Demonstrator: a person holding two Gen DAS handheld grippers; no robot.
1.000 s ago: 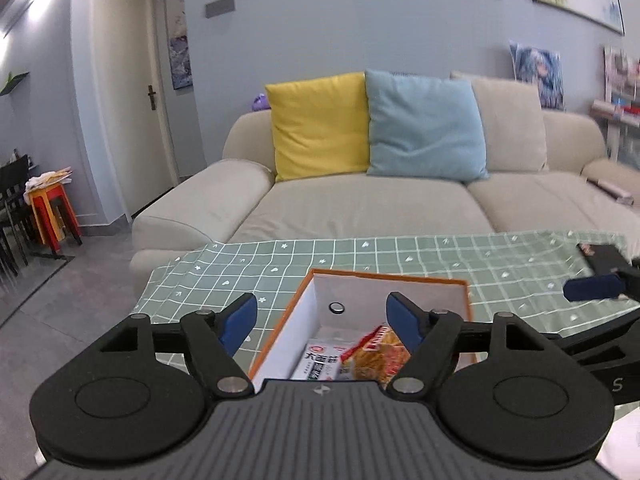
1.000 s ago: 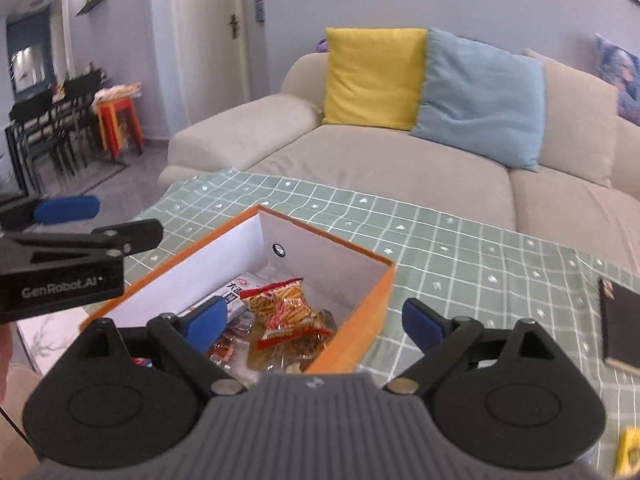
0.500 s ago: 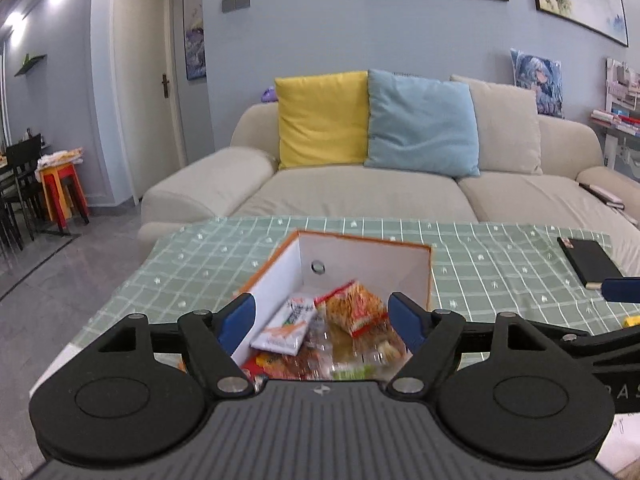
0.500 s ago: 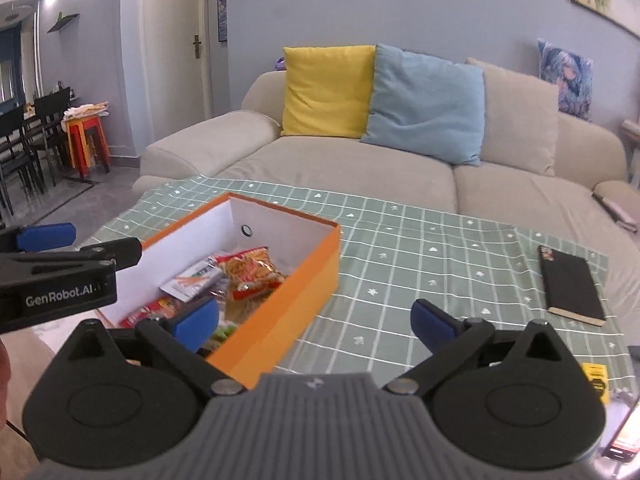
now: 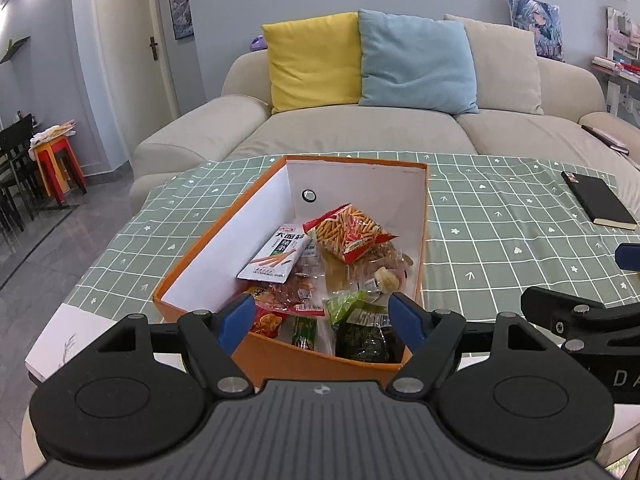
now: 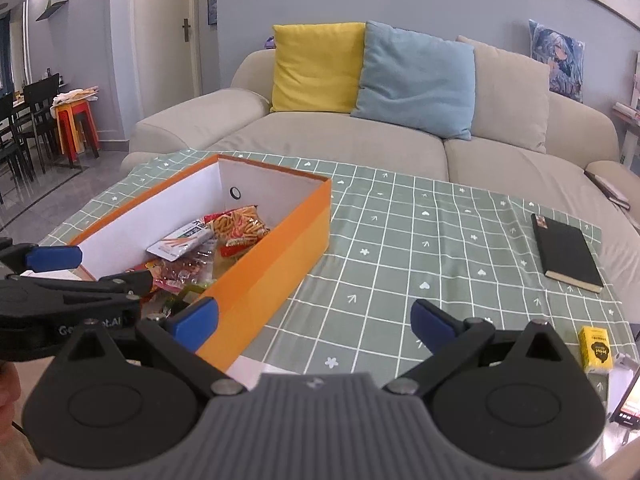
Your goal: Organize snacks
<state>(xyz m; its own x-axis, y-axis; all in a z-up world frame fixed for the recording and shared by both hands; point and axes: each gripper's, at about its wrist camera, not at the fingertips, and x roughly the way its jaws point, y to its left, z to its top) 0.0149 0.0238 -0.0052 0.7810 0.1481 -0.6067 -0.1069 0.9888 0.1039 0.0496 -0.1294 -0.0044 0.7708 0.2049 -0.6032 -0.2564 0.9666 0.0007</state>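
Two grippers, jaws wide apart, holding nothing | left gripper above orange box of snacks | right gripper over worktop

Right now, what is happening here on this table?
A person holds two grippers over a table with a green checked cloth. Both the left gripper and the right gripper are open and hold nothing. The snack packets lie in the orange box; a small yellow pack sits outside it.
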